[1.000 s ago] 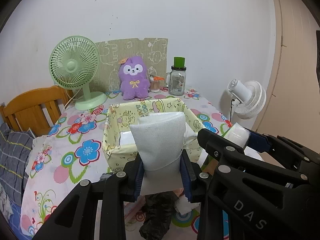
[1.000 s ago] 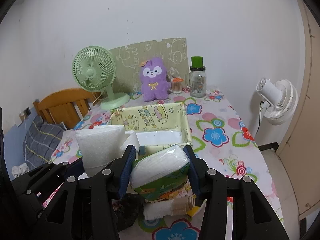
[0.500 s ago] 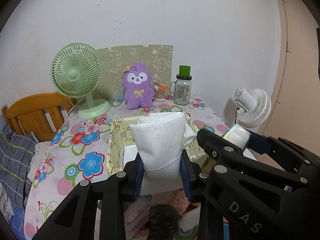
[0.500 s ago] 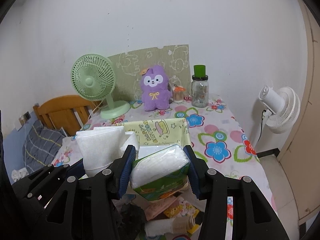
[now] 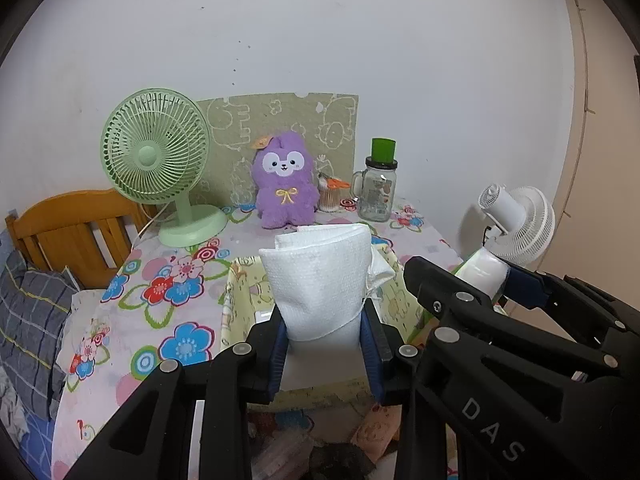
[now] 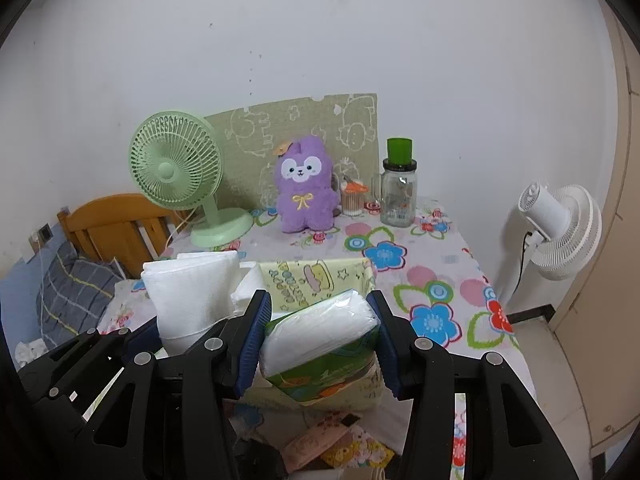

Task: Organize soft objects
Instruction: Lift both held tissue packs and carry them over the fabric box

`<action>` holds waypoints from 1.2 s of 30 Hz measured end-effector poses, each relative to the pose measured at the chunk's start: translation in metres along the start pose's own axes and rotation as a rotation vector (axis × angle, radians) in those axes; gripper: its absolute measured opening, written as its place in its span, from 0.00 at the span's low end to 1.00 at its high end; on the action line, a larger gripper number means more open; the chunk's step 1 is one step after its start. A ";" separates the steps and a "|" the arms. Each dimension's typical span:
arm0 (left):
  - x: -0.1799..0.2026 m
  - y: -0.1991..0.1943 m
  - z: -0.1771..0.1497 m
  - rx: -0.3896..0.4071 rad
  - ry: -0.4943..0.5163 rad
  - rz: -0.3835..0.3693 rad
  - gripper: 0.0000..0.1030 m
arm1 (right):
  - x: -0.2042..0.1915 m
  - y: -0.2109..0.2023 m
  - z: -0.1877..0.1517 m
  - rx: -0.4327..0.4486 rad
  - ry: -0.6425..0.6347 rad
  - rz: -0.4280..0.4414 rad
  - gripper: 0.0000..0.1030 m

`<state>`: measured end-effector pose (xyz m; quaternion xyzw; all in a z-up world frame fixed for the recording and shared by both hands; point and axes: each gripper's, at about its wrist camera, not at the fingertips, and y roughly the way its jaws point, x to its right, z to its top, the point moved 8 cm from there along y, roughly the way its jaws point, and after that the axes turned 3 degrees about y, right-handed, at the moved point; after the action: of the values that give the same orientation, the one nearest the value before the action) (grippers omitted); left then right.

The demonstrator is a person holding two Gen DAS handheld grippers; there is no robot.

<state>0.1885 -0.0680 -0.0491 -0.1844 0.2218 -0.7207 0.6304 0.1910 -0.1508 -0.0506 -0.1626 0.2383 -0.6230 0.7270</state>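
On the left, the left gripper (image 5: 325, 336) clamps a folded white towel (image 5: 320, 276) upright above a yellow bin (image 5: 236, 308). To its right, the right gripper (image 6: 320, 336) squeezes a tissue pack (image 6: 320, 340) over the floral tabletop (image 6: 432, 280).

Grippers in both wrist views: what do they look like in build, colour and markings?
Both the left gripper and right gripper are black angular plastic linkages with silver round rivets at the joints and blue ribbed pads inside the fingers. The right gripper's body bears white letters "DAS". No cables, hands or sleeves show.
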 end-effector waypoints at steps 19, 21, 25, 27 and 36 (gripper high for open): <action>-0.017 0.039 0.022 -0.009 -0.022 -0.003 0.35 | -0.010 0.052 0.025 -0.013 -0.026 0.016 0.51; -0.017 0.045 0.021 -0.012 -0.020 -0.004 0.37 | -0.009 0.059 0.023 -0.027 -0.021 0.016 0.51; -0.018 0.060 0.016 -0.037 -0.028 -0.011 0.37 | -0.008 0.074 0.017 -0.058 -0.015 0.014 0.51; -0.019 0.066 0.014 -0.046 -0.026 -0.016 0.37 | -0.007 0.081 0.012 -0.074 -0.012 0.013 0.51; -0.022 0.091 -0.001 -0.096 -0.025 -0.021 0.42 | -0.002 0.107 -0.004 -0.130 0.007 0.011 0.51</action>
<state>0.2663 -0.0555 -0.0996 -0.2259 0.2464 -0.7134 0.6159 0.2768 -0.1299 -0.1105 -0.2059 0.2817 -0.6027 0.7176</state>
